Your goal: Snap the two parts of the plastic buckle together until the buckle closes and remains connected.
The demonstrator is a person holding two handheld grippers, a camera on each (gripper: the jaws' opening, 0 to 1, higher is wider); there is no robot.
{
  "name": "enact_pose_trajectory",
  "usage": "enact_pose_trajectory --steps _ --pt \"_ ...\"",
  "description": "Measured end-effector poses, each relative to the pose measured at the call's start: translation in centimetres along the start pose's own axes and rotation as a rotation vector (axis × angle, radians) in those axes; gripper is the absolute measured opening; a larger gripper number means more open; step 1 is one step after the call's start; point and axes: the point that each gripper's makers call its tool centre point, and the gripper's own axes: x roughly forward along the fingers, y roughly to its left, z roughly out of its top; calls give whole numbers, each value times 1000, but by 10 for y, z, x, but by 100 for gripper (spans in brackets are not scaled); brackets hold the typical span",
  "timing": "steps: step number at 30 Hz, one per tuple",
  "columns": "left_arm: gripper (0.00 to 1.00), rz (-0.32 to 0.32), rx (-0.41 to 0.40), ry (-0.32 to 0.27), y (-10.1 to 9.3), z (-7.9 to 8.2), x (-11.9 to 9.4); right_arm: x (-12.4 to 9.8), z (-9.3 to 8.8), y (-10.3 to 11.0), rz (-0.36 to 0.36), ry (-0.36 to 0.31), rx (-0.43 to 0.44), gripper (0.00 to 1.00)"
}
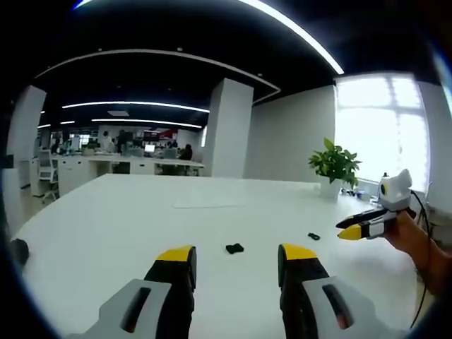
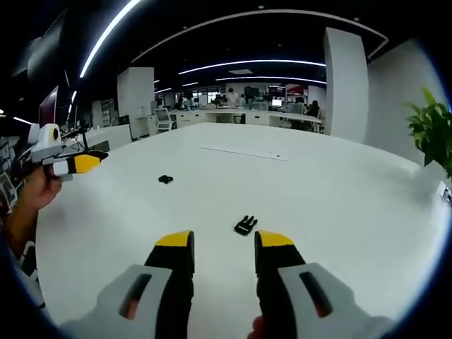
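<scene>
left gripper [image 1: 236, 258] unclenched, empty | right gripper [image 2: 222, 244] unclenched, empty | two small black plastic buckle halves [image 2: 245, 225] [image 2: 165, 179] well apart on white table [image 2: 339, 205] | risk: flat pieces skid under jaws

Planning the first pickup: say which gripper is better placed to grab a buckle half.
Right, probably. The pronged buckle half lies just beyond the open right gripper; the other half lies farther ahead of the left gripper.

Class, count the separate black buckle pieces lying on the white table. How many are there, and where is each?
2. One buckle piece lies just ahead of the right claw; the other buckle piece lies farther off, toward the left claw.
</scene>
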Motion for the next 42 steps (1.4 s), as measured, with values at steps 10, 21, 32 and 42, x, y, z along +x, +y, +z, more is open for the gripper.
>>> enact_pose_trajectory --steps 10,21,32,42 --pt "46 -7 9 19 2 -1 14 5 8 -4 10 -6 -8 34" --pt "46 2 2 21 10 3 21 12 15 -12 33 5 3 34" --pt "45 5 4 30 20 5 31 22 19 -17 33 5 16 34" --pt "44 -9 16 58 17 2 45 32 6 -27 5 8 49 34"
